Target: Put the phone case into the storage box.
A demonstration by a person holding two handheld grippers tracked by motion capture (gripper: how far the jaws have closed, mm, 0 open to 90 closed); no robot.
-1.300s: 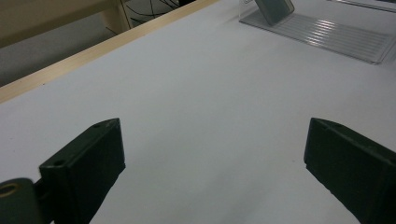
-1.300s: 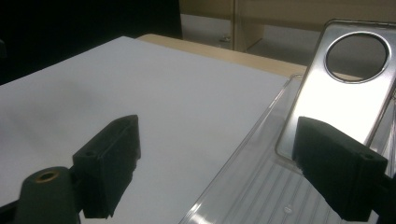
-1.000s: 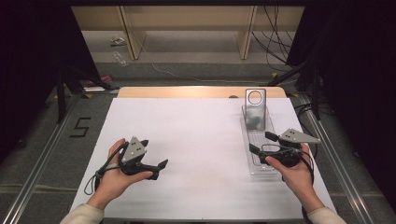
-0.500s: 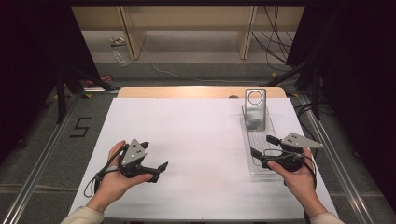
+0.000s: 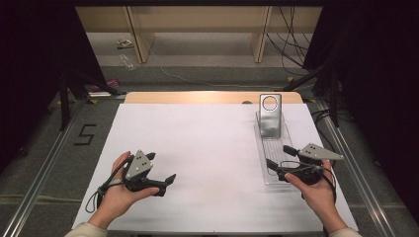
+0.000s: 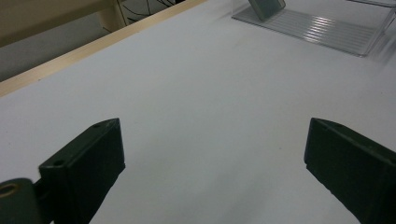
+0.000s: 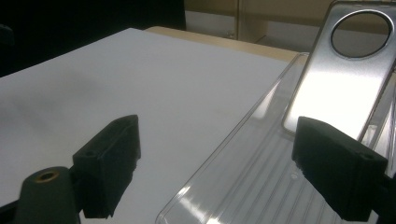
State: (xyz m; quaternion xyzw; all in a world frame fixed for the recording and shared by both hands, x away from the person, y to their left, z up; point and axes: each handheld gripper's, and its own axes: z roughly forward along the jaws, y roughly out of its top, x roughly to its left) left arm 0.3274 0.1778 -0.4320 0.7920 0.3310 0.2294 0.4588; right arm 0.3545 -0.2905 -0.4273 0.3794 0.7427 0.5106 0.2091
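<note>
Left tongs (image 5: 160,167) spread wide, nothing between the jaws, held low over bare white table (image 5: 207,143). Right tongs (image 5: 278,156) likewise gaping and empty, poised over the near half of the clear ribbed plastic tray (image 5: 269,145), one jaw above the tray floor and the other just off its edge over the table.

Beyond the right tongs, at the tray's far end: the silvery metal plate with a round hole near its top (image 5: 270,118), standing propped and leaning back. Well apart from the left tongs, far off to their right. Seen along the right tongs' own jaws (image 7: 215,168): plate (image 7: 331,93) ahead, partly behind the right-hand jaw, not touched, with tray (image 7: 243,186) running underneath. Seen along the left tongs (image 6: 215,163): only table between the jaws, tray (image 6: 317,30) and the plate's foot (image 6: 266,5) far ahead.

Compared with a second ago: hardly any change. Both tongs drawn back a shade toward the person, the same wide gape kept. Tray and plate exactly where they stood.

Judgement: no grasp begun; probably a pause or line-up before reaching for the plate. Work on plate and tray not yet started.
</note>
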